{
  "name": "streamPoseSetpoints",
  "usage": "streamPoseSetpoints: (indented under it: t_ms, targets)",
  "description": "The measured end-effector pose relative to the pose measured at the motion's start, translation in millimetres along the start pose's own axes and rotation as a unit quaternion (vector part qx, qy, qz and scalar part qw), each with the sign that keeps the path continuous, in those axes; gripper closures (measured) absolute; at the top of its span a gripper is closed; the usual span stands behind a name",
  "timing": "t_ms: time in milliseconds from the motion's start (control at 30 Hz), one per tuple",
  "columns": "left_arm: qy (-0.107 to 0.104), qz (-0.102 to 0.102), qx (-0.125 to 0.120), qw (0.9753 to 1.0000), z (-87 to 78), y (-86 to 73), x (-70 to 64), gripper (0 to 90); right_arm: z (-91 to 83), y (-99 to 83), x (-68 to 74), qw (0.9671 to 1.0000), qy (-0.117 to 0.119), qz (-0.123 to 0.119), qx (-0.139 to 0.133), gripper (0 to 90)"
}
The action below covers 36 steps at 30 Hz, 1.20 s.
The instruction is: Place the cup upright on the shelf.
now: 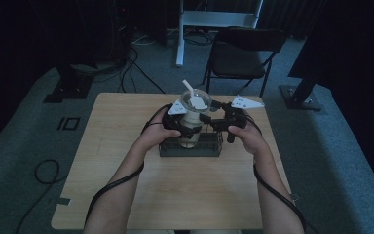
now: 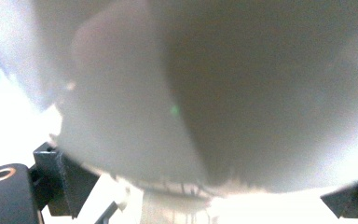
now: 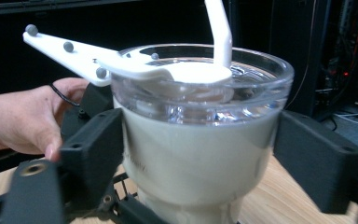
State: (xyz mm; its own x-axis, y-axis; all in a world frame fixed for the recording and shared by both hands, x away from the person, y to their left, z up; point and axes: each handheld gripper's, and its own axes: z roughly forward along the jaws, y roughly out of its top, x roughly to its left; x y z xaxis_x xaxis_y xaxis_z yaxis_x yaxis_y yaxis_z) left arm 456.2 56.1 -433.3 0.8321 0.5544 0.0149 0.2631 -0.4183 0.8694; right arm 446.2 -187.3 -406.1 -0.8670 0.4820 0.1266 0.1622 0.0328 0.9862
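Gripping smooth white cup, clear rim, left tongs, right tongs

Left gripper view is a blur: the cream cup sits so close that its edges run off frame and the left tool jaw tips are barely visible, so grip is unclear. In the right gripper view, cup base is cut off at the bottom edge. High view: wire basket contents too dark to tell.
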Motion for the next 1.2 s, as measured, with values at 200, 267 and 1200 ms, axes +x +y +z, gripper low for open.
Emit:
streamPoseSetpoints:
  t_ms: [200,267,1200]
  targets:
    - [0.009,0.01,0.03,0.9994,-6.5,-0.3,-5.7,9.0,0.9,-2.8,5.3,0.9999,0.001,0.012,0.003,13.6]
    - [0.012,0.006,0.034,0.9993,-8.8,-1.9,-6.8,9.0,2.1,-3.1,7.1,0.9999,-0.001,0.008,0.008,13.0]
    - [0.047,-0.059,-0.011,0.997,-57.5,-32.6,-7.3,9.0,-9.2,-17.0,23.7,0.9956,-0.07,-0.011,0.061,11.8]
